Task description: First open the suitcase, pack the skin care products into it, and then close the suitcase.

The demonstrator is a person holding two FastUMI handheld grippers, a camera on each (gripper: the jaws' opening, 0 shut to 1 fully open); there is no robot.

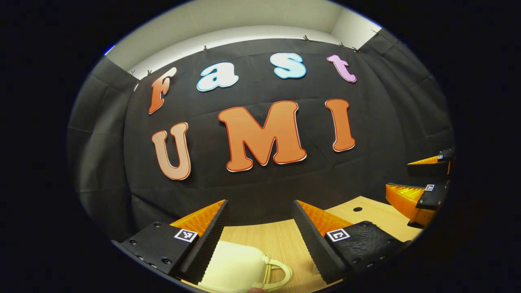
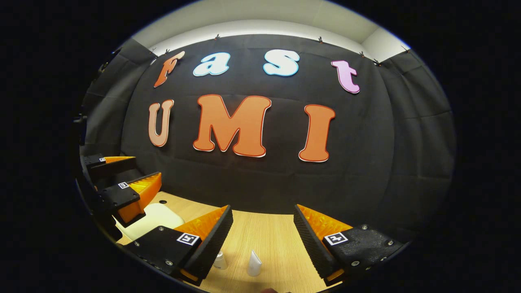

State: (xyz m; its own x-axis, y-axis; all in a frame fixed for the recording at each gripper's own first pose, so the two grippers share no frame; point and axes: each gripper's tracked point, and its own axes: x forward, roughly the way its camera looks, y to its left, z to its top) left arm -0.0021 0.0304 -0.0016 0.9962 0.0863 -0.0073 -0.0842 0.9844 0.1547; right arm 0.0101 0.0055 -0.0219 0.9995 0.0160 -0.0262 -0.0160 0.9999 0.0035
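Note:
A cream suitcase (image 1: 234, 268) with a looped handle (image 1: 279, 273) lies closed on the wooden table (image 1: 281, 240), low in the left gripper view. My left gripper (image 1: 260, 209) hovers open above and behind it, nothing between its fingers. In the right gripper view my right gripper (image 2: 263, 213) is open over the table, with a small white bottle (image 2: 220, 260) and a white tube (image 2: 254, 263) standing below it. The left gripper (image 2: 122, 181) appears at the left of that view, above the suitcase (image 2: 152, 217). The right gripper (image 1: 423, 179) shows at the right edge of the left gripper view.
The black cloth wall (image 2: 260, 171) closes the back of the table. A small round hole (image 1: 357, 209) marks the tabletop at the right, and another hole (image 2: 163, 202) shows near the suitcase in the right gripper view.

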